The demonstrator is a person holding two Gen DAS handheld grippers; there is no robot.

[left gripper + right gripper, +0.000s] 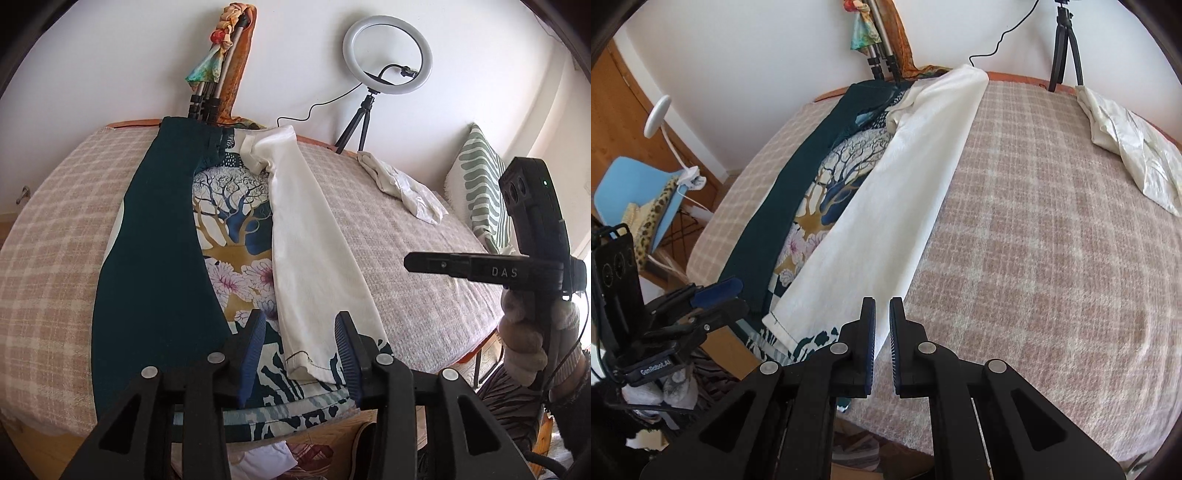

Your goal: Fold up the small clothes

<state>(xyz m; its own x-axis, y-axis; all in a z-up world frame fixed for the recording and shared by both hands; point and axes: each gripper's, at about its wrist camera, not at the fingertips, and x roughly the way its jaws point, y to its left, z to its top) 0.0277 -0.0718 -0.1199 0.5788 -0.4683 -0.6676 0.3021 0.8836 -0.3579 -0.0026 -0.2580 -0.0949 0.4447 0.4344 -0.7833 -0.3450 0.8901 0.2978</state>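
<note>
White cloth, a long folded garment point(314, 236), is laid lengthwise on the checked bed point(424, 266), over a patterned sheet point(236, 229) beside a dark green piece point(159, 240); it is judged soft, light and limp; the hemmed near end is best pinched; the left gripper point(301, 345) is held wide apart above that hem; the right gripper point(882, 345) is held narrowly apart, nothing clamped.

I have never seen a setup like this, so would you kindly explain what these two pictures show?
A person holds hand-operated tongs in each hand; each carries a camera looking along its fingers. One picture looks out from the left tongs, the other from the right tongs. Each also catches the other pair at its edge. Both are open and hold nothing. On the checked bed lies a printed garment with a dark green side and a white side folded inward. A crumpled white cloth lies apart.
</note>
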